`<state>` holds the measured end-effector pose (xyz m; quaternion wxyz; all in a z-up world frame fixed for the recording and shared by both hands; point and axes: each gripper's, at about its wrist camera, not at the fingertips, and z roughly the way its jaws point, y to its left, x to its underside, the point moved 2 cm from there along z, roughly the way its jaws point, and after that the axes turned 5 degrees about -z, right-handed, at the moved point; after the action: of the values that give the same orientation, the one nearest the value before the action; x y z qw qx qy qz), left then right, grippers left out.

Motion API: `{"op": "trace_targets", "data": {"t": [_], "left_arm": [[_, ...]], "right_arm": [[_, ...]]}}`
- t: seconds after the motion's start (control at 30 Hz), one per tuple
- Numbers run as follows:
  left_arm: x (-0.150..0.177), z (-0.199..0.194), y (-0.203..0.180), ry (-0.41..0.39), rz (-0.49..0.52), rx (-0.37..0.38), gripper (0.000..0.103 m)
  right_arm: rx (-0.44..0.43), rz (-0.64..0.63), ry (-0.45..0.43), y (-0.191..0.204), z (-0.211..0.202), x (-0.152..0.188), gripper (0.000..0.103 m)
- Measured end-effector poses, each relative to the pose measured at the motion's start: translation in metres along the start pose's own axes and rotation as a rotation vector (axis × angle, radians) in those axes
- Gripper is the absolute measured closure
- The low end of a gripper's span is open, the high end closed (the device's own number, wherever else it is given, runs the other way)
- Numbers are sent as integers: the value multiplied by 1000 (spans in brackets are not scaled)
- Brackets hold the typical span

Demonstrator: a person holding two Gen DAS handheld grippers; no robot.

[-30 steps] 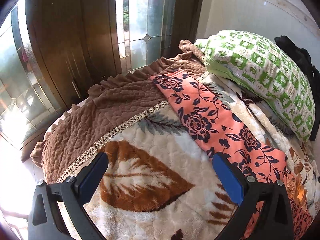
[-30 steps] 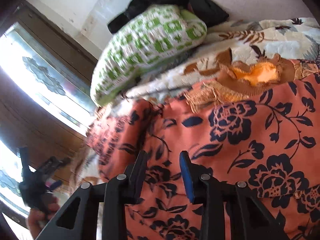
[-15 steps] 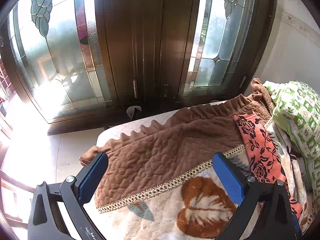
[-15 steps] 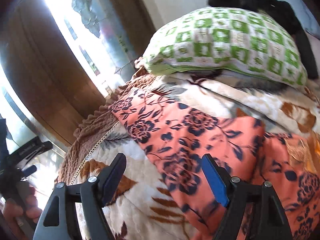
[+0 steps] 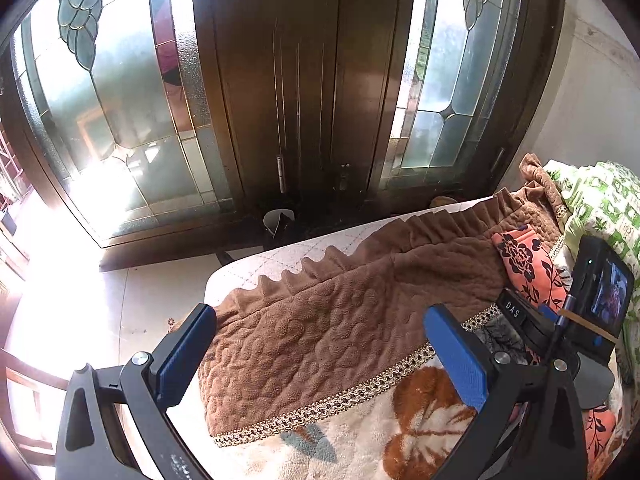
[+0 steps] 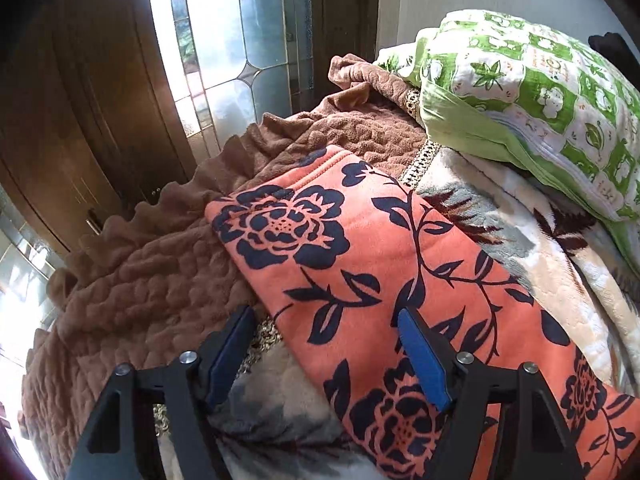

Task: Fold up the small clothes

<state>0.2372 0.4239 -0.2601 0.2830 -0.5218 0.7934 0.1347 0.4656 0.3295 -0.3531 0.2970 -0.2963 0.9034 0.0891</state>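
Both grippers poised over the bed [image 5: 256, 264].
Left gripper [image 5: 320, 354] jaws released; right gripper [image 6: 326, 354] jaws, just narrowing, straddle the floral garment [image 6: 384, 280] edge at 12 o'clock, unclenched.

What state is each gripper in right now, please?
Left gripper: open, holding nothing.
Right gripper: open, jaws just closing a little, astride the orange floral garment edge, not gripping.

Green pillow [image 6: 532, 92] crowding the garment's [image 6: 380, 280] right
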Motion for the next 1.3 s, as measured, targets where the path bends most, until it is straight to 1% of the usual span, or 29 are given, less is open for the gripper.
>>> {"op": "trace_targets", "data": {"t": [0.03, 0.07, 0.1, 0.13, 0.2, 0.27, 0.37, 0.43, 0.5, 0.6, 0.67, 0.73, 0.8, 0.87, 0.9, 0.93, 1.03, 1.07, 1.1, 1.13, 1.2, 1.27, 1.3], "left_arm": [[0, 1, -1, 5, 9, 0, 0], [1, 2, -3, 8, 15, 0, 0], [1, 2, -4, 9, 17, 2, 0], [1, 1, -5, 10, 16, 7, 0], [3, -2, -8, 8, 14, 24, 0], [6, -7, -16, 5, 31, 61, 0], [19, -18, -42, -3, 114, 135, 0], [34, -28, -67, 5, 200, 214, 0], [54, -37, -94, 17, 292, 277, 0], [90, -52, -133, 44, 412, 365, 0], [113, -60, -156, 89, 457, 442, 0], [136, -67, -177, 117, 494, 484, 0], [159, -73, -199, 122, 545, 498, 0], [183, -79, -218, 122, 596, 505, 0], [194, -82, -227, 123, 624, 510, 0], [206, -85, -236, 124, 654, 516, 0], [237, -93, -255, 93, 744, 501, 0], [246, -95, -259, 82, 774, 496, 0], [254, -97, -263, 75, 804, 491, 0], [261, -98, -267, 68, 831, 485, 0], [271, -99, -270, 52, 871, 470, 0], [278, -96, -272, 46, 901, 442, 0], [280, -92, -273, 50, 910, 423, 0]], "right_arm": [[-8, 11, -13, -3, -2, -2, 68], [-18, 11, -19, -5, -6, -5, 78], [-7, 17, -29, -8, -12, -7, 95], [13, 23, -53, -14, -22, -7, 95], [-11, 73, -110, -31, -45, -6, 95], [-45, 150, -160, -54, -73, -2, 95], [-78, 252, -256, -99, -131, 16, 95], [-78, 319, -314, -134, -174, 38, 95], [-85, 401, -361, -174, -215, 67, 95], [-53, 541, -439, -238, -274, 129, 95], [2, 631, -471, -279, -307, 178, 95], [70, 714, -478, -318, -334, 230, 95], [130, 816, -467, -352, -349, 287, 95], [176, 910, -425, -380, -350, 345, 95], [184, 946, -397, -392, -347, 370, 94], [172, 984, -367, -402, -342, 394, 91], [102, 1176, -239, -423, -319, 458, 90], [70, 1231, -220, -427, -313, 474, 90], [23, 1264, -257, -430, -313, 486, 89], [0, 1278, -304, -432, -317, 493, 88], [49, 1245, -341, -435, -330, 494, 85], [126, 1207, -371, -440, -344, 488, 85], [157, 1196, -410, -440, -353, 486, 85]]}}
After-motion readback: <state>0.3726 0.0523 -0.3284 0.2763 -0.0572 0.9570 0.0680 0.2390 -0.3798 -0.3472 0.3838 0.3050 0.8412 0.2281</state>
